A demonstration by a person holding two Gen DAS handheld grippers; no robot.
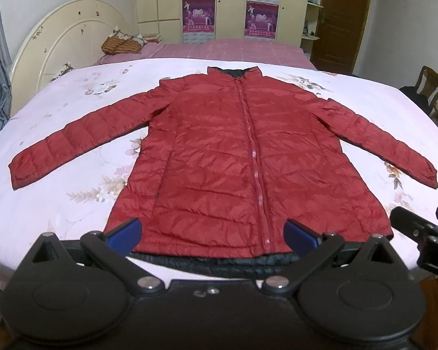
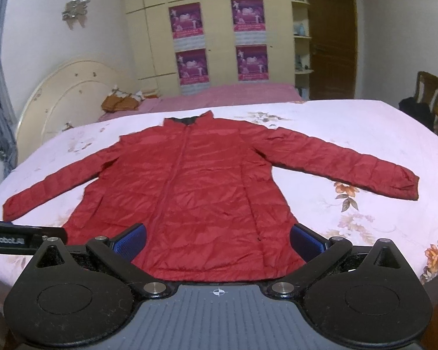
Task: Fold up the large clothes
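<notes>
Beyond both wide-open tools, left tool (image 1: 211, 233) and right tool (image 2: 219, 240); red jacket (image 1: 233, 160) flat on bed (image 1: 73, 122), hem nearest

One red jacket (image 1: 219, 157) lies on one bed (image 1: 73, 210). Four posters (image 2: 187, 20) hang on the wardrobe (image 2: 154, 43). One chair (image 2: 427, 87), one door (image 2: 330, 43), two tools: left tool (image 1: 213, 233), right tool (image 2: 219, 240).

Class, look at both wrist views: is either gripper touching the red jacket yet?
Cannot tell. In both wrist views, the left gripper and right gripper are open, framing the red jacket hem, but neither view shows contact or a gap plainly.
</notes>
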